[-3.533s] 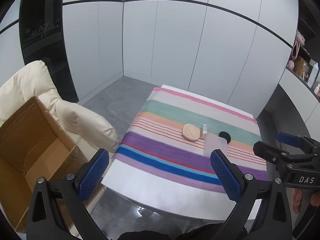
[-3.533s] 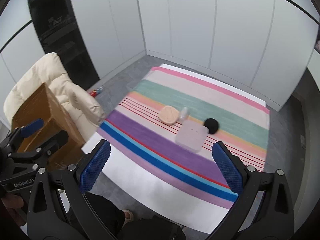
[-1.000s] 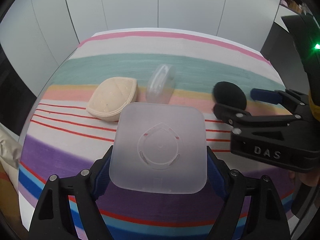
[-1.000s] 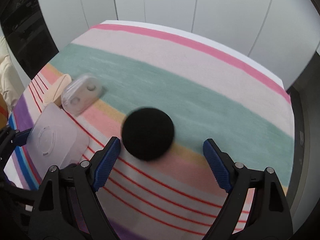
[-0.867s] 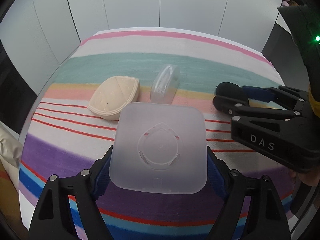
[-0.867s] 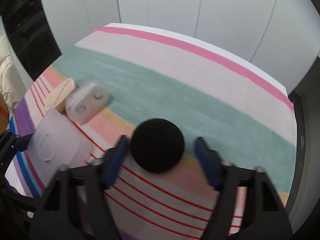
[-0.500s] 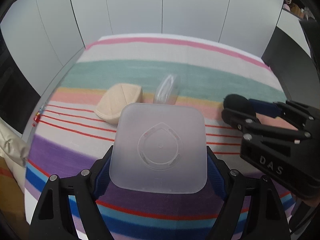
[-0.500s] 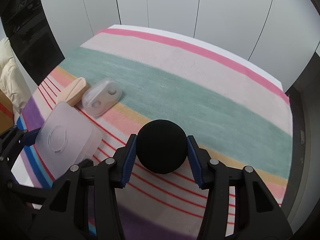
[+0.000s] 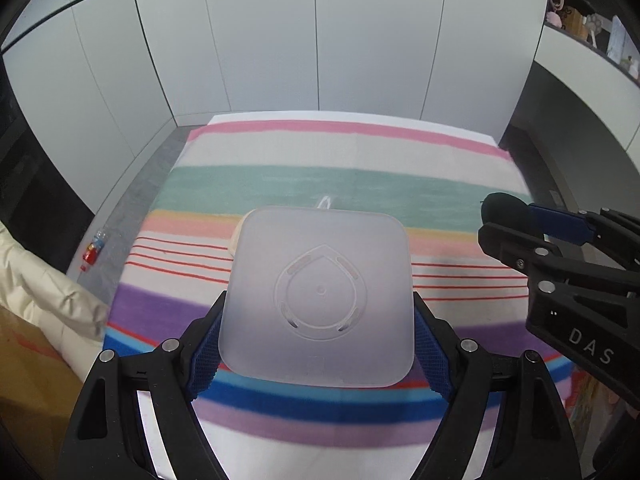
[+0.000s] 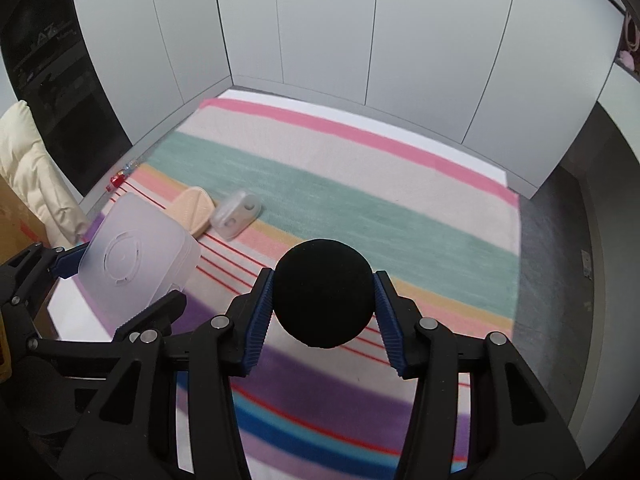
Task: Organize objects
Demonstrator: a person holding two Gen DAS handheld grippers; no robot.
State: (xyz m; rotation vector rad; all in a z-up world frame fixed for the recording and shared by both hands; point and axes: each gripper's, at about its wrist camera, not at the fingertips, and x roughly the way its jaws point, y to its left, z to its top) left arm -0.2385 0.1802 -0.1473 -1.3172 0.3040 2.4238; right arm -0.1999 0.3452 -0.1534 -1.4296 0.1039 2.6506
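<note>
Fingers of the left gripper [image 9: 316, 344] are clamped on the two side edges of the frosted translucent square plastic box [image 9: 320, 296], and those of the right gripper [image 10: 324, 312] are pressed against either side of the black round foam sponge [image 10: 323, 293]. A second ago the right pair stood wide around the sponge as it lay on the cloth; they have since closed on it and have not moved in the last half second, so both grips look settled.

Largest first: the tabletop under its striped cloth of pink, green, purple and blue bands [image 10: 400, 208] now sits lower and smaller in both views than a second ago, which means both hands have lifted their loads clear of it. The square box hangs above the purple and red-lined bands, the sponge above the same stretch further right.

Left on the cloth are the peach-coloured rounded makeup puff [image 10: 194, 212] and, just beside it, the small clear plastic case [image 10: 236, 214] (in the left wrist view the box hides nearly all of both).

A brown cardboard carton [image 9: 28, 392] beside a cream padded cushion [image 9: 48, 292] shows at the left edge. My guess is that the pick-up step is finished for two of the four items, and carrying them to wherever they belong comes next
</note>
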